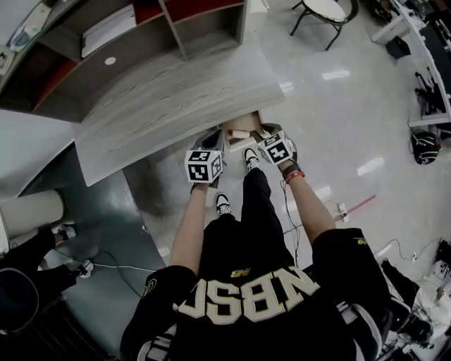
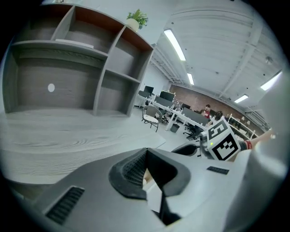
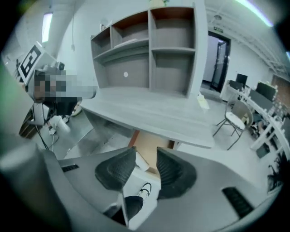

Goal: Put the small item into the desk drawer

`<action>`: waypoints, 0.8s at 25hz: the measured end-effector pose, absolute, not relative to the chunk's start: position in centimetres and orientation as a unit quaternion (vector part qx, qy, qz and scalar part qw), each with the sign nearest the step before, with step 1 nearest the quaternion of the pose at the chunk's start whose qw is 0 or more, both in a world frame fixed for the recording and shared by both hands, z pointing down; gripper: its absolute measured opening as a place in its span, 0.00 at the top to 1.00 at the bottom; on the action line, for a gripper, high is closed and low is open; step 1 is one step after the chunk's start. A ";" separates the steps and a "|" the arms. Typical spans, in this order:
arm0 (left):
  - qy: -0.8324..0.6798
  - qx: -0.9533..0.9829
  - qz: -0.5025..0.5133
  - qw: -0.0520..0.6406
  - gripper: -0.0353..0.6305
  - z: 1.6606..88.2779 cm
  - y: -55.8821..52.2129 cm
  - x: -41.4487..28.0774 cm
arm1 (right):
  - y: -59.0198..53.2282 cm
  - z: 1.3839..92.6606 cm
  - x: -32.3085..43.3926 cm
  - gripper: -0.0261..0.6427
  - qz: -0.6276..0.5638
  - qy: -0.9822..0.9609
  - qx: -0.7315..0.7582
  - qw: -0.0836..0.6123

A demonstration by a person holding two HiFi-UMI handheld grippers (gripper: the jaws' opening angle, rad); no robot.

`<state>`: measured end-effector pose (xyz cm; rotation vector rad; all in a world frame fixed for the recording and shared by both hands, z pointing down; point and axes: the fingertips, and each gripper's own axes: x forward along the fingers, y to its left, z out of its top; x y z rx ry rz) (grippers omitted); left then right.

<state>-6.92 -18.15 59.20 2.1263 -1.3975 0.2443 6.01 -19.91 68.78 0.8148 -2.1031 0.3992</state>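
Under the front lip of the bench (image 1: 176, 106), pulled out toward the person: desk drawer (image 1: 246, 125), tan wood inside, open-topped, rear part tucked beneath the grey woodgrain top. At its near end, small item (image 1: 239, 134): pale, blocky, too small in the head view for more. Through the right gripper view, showing as a white boxy corner against the tan panel. Cannot tell whether lying flat inside or resting on the drawer's front edge.

Left claw (image 2: 146, 156): clenched, ribbed pads meeting at the tips, only a cream sliver visible in the slit lower down; impossible to say what. Held just left of the drawer, marker cube facing up. Right claw (image 3: 146, 164): released, pads apart, framing the drawer and the small item in the gap, the item near the pad on that view's left. Held just right of the drawer.

Around: shelf unit (image 1: 204, 25) at the back of the bench, with a white flat sheet (image 1: 108, 29) on one shelf and a potted plant (image 2: 137, 19) on top; round-seated chair (image 1: 325, 13) well apart on the glossy floor. In the way: the bench lip overhanging the drawer, both claws crowding its sides, and the person's black trouser leg (image 1: 257, 204) with a white-and-black shoe (image 1: 251, 158) directly below the drawer front.
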 end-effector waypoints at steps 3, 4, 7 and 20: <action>-0.515 0.810 0.093 0.266 0.93 57.0 -17.6 -6.2 | -19.3 65.6 6.7 0.75 0.180 -0.835 0.370 0.365; -0.511 0.815 0.100 0.253 0.93 56.2 -17.2 -6.0 | -19.1 64.6 6.8 0.75 0.187 -0.835 0.386 0.345; -0.502 0.831 0.105 0.218 0.93 53.5 -16.6 -5.4 | -18.8 61.0 6.9 0.76 0.193 -0.836 0.426 0.288; -0.520 0.841 0.030 0.147 0.93 42.6 -16.6 -5.3 | -17.7 46.5 10.9 0.80 0.099 -0.820 0.528 0.199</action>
